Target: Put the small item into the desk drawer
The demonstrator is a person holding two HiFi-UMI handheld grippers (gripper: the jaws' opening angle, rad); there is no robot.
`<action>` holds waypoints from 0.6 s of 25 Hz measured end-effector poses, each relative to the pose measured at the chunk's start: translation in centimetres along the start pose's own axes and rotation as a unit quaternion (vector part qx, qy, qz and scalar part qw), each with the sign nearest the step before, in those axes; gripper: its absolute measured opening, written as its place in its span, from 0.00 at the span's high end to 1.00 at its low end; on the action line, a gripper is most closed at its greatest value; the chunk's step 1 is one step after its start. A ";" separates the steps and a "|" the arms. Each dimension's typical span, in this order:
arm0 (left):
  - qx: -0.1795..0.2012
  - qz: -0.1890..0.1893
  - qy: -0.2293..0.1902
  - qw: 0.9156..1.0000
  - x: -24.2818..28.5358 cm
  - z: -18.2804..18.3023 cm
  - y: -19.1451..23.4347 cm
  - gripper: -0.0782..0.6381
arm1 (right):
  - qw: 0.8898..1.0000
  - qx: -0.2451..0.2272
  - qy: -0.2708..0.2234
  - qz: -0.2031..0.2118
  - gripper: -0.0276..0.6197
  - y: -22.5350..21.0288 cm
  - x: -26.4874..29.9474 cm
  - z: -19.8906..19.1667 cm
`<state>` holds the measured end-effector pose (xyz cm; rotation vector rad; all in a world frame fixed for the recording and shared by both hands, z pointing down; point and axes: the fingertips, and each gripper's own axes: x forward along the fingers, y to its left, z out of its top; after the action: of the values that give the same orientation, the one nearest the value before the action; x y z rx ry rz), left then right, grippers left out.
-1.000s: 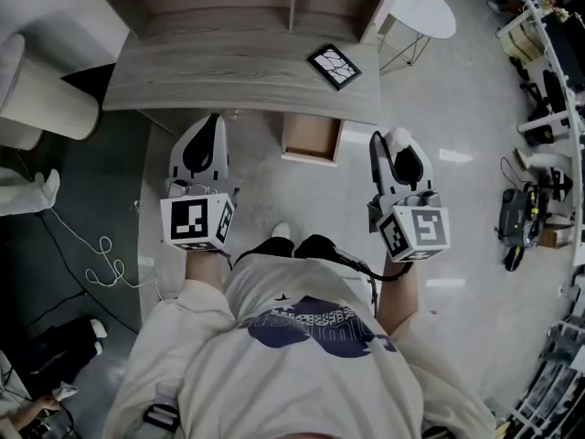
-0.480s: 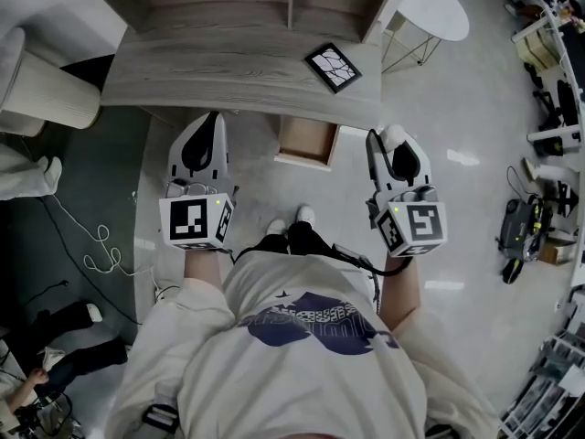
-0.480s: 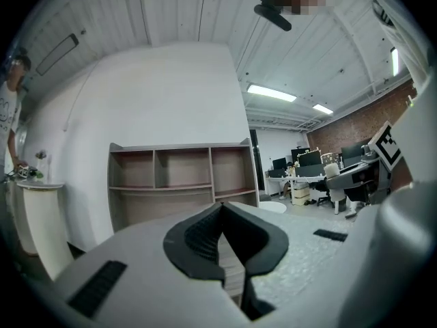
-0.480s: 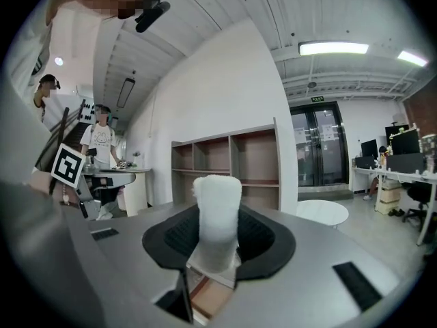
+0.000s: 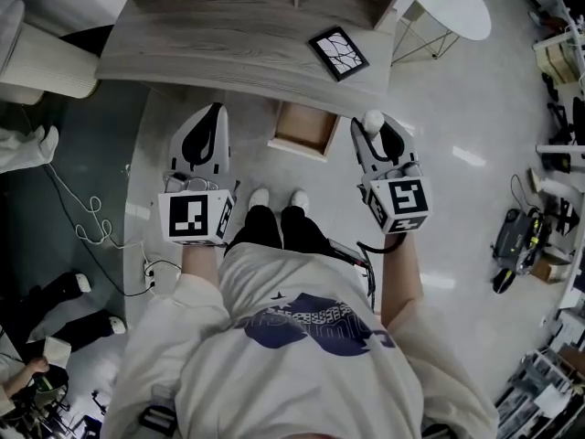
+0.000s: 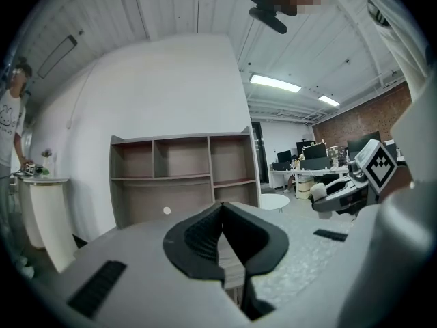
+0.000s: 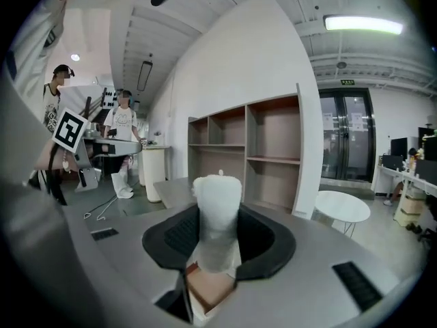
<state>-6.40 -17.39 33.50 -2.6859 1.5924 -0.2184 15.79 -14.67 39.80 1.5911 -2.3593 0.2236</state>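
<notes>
Both grippers have come closer to the grey wood-grain desk [image 5: 228,48], and the person's white shoes [image 5: 274,198] now stand just below the open light-wood drawer [image 5: 297,146]. The right gripper [image 5: 370,128] is clamped on the small white soft-looking item [image 5: 372,119], which stands up between its jaws at the drawer's 3 o'clock, outside it. The left gripper [image 5: 216,112], at the drawer's 9 o'clock, has its jaws pressed together with nothing between them. Each gripper's cube bears a black-and-white square marker [image 5: 195,218]. The dark print on the pale shirt [image 5: 311,323] is unreadable.
</notes>
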 end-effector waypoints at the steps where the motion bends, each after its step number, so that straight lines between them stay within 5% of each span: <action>1: -0.001 -0.001 0.003 1.000 0.1 -0.4 0.0 0.88 | 1.000 -0.001 0.009 0.006 0.75 0.1 0.6 -0.8; 15: -0.013 -0.069 0.038 0.997 3.3 -5.3 2.2 0.88 | 0.984 -0.079 0.150 0.060 0.75 5.0 10.3 -11.7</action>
<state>-7.40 -21.00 38.97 -2.8423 1.4391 -0.3056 9.33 -18.53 54.34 1.2481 -2.1813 0.2723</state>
